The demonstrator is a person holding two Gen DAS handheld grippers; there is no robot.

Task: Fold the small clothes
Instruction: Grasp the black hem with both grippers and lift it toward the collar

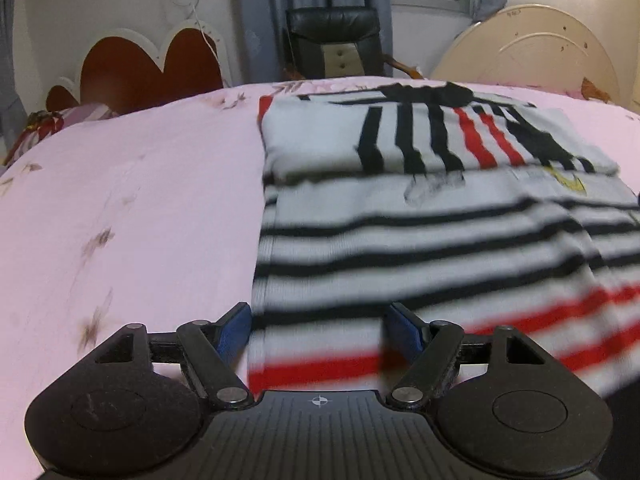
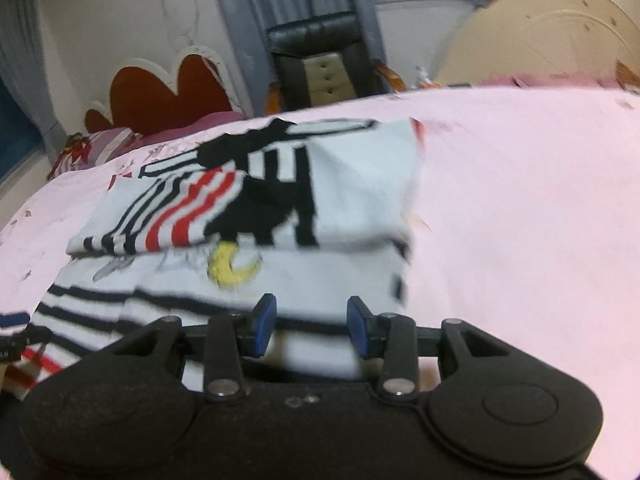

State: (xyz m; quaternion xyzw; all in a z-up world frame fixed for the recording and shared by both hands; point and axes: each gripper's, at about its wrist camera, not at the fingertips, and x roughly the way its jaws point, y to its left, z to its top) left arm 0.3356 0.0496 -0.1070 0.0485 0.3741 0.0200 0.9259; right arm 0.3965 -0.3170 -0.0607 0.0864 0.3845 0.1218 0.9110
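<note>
A small white garment with black and red stripes (image 1: 420, 240) lies on the pink bedsheet (image 1: 132, 208), its far part folded over into a flap (image 1: 400, 140). My left gripper (image 1: 318, 330) is open, its blue pads straddling the near left hem at the red stripes. In the right wrist view the same garment (image 2: 260, 276) shows a yellow moon print below the folded flap (image 2: 280, 192). My right gripper (image 2: 311, 326) is open, its pads either side of the near white edge. Both views are motion-blurred.
A red heart-shaped headboard (image 1: 148, 68) and a patterned pillow (image 1: 52, 124) stand at the far left. A black chair (image 1: 332, 40) and a cream round board (image 1: 532, 52) stand beyond the bed. The pink sheet (image 2: 520, 220) stretches to the right of the garment.
</note>
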